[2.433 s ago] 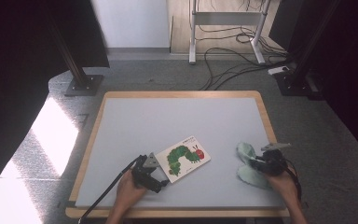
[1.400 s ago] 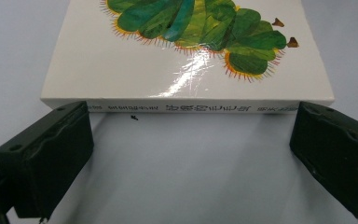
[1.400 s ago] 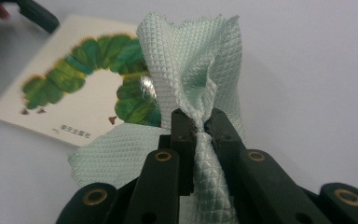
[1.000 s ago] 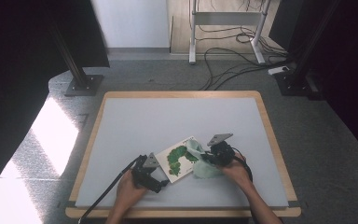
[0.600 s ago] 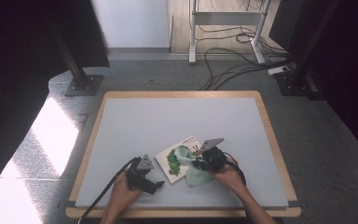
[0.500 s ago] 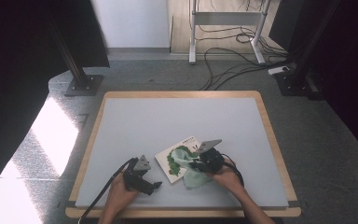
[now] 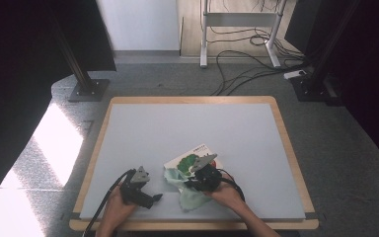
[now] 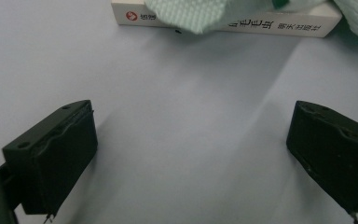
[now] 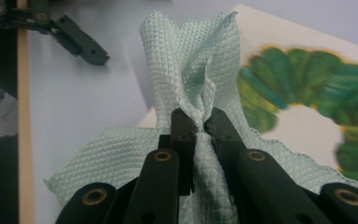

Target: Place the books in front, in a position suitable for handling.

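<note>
High view, lower centre of frame: my right gripper [image 7: 197, 181] is clenched on a pale green waffle-weave cloth [image 7: 186, 191], bunched between its jaws and draped over the near corner of a caterpillar picture book [image 7: 191, 158] on the grey table [image 7: 187, 128]. At lower left, my left gripper [image 7: 154, 198] stands released, jaws wide over bare tabletop, just short of the book's spine.
</note>
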`<state>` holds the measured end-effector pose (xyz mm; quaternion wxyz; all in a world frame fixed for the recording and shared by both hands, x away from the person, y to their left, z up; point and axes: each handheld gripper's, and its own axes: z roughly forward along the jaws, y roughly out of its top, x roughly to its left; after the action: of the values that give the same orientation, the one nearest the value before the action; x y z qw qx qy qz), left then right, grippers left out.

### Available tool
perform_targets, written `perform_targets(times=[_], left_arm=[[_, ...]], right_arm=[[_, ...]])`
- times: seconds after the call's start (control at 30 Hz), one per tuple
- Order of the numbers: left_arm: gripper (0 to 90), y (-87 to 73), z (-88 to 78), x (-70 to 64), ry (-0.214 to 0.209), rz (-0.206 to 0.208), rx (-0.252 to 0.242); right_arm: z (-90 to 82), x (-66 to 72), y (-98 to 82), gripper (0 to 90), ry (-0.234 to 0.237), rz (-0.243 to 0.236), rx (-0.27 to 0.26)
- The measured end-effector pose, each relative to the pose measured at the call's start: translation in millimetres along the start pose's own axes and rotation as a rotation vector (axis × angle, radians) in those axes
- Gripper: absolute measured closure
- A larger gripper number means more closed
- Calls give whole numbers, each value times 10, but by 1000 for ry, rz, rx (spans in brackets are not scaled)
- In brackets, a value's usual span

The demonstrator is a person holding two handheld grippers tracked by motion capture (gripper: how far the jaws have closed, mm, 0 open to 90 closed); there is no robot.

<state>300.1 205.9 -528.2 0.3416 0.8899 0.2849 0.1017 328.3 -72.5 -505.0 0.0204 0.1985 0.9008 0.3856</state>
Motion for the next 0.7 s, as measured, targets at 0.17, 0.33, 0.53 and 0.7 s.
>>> perform_targets(times=[0.17, 0.33, 0.53, 0.7], left_arm=[[18, -1, 0, 2, -1, 1, 0], [18, -2, 0, 2, -1, 2, 0], [17, -2, 0, 2, 0, 3, 1], [17, -3, 1, 1, -1, 1, 0]], right_arm=[[70, 94, 64, 816, 26, -21, 7], [137, 117, 153, 822, 17, -32, 23], [263, 33, 308, 824, -16, -25, 28], [345, -11, 416, 825, -48, -47, 39]])
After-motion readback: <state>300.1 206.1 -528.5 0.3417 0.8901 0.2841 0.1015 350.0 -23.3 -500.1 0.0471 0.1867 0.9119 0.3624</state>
